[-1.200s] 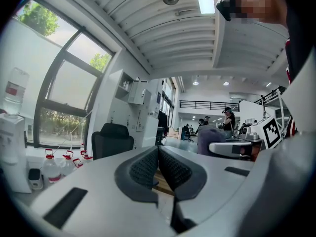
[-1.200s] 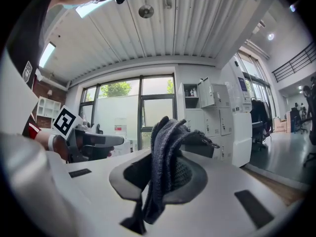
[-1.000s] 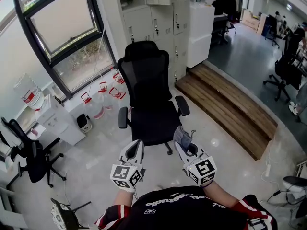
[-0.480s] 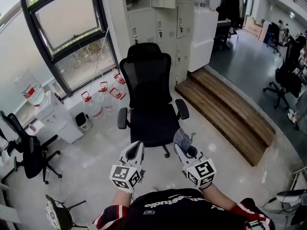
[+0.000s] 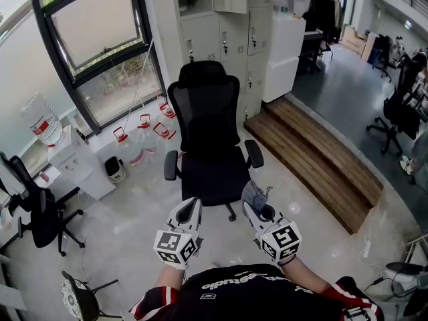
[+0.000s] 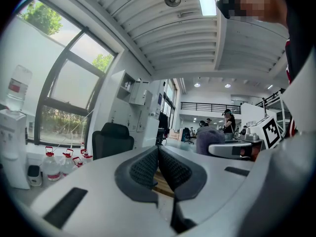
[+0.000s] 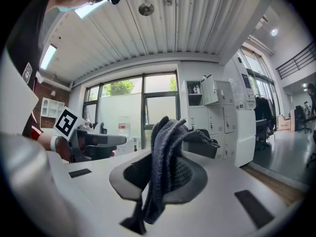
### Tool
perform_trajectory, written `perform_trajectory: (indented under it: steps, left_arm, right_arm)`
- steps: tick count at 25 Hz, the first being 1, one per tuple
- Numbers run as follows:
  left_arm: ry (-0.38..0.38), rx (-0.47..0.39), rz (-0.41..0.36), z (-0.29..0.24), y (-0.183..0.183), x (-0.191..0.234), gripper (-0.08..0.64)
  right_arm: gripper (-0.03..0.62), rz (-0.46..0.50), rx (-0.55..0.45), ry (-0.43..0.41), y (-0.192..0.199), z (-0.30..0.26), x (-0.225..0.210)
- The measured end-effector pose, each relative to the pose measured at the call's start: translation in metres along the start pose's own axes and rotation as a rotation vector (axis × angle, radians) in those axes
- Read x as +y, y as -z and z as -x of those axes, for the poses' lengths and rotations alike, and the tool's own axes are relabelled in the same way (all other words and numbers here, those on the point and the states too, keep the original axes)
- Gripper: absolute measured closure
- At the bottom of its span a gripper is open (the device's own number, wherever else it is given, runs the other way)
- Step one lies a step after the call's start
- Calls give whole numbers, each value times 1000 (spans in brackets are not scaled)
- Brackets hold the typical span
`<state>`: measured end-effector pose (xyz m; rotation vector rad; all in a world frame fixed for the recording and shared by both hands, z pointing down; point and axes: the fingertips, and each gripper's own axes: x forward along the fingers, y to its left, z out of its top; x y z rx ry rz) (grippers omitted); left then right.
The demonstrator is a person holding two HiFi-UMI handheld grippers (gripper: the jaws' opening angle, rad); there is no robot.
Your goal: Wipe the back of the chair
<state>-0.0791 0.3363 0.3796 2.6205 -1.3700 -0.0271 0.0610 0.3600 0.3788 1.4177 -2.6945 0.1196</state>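
We have edged slightly nearer the chair [image 5: 206, 132], which stands far ahead between both claws, right claw [image 5: 253, 195] gripping the cloth [image 7: 160, 157], left claw [image 5: 192, 204] closed empty.

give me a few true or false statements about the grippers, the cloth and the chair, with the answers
1. The right gripper is shut on a grey cloth. True.
2. The left gripper holds a spray bottle. False: its jaws are together with nothing between them.
3. The black chair has its seat turned toward the person. True.
4. The cloth is pressed against the chair's backrest. False: it hangs from the right gripper near the front of the seat, well short of the backrest.
5. Clear jugs with red tops stand on the floor by the window. True.
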Motion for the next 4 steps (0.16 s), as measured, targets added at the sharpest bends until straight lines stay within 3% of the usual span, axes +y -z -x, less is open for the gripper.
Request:
perform_trajectory:
  steps: [4]
  left_arm:
    - [7,0,0,0,1,-2,535]
  right_arm:
    - [526,1,2,-7,2,0,2]
